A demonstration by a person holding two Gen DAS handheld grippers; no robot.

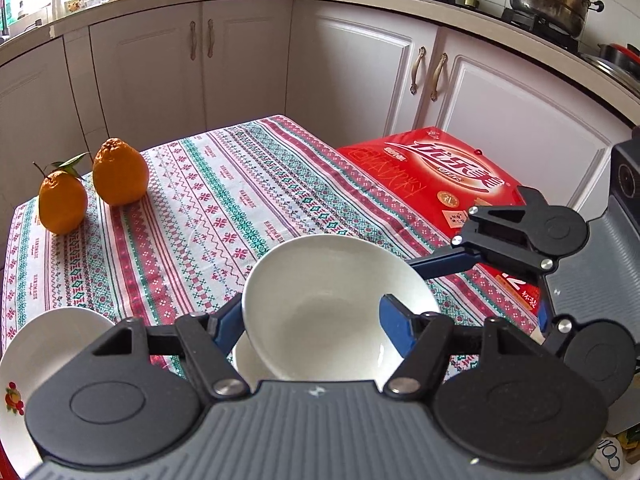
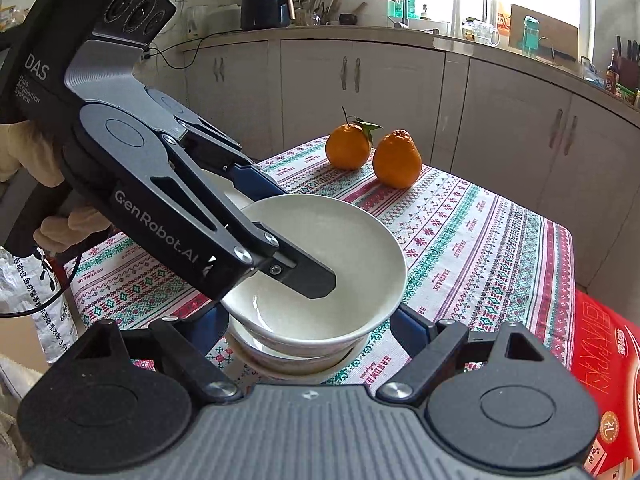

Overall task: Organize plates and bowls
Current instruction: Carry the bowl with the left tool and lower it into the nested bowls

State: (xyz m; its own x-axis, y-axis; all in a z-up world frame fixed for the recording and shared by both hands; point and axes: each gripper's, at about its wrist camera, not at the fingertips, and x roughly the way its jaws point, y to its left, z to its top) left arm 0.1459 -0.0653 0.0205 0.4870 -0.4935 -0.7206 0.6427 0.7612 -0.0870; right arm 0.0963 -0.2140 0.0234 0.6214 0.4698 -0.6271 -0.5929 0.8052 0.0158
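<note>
Stacking is in hand: the white bowl (image 2: pixel 320 264) is gripped by its rim in the left hand-held gripper (image 2: pixel 280 232), tilted over the lower bowl (image 2: pixel 288 364) near the table's (image 2: pixel 480 240) near edge. The right hand-held gripper (image 2: pixel 304 320) is spread wide around it, holding nothing. Levelling and lowering are judged next.

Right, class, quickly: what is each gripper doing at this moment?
Left gripper: shut on the upper white bowl's wall, one finger inside.
Right gripper: open, fingers either side of the lower bowl, not gripping.
</note>
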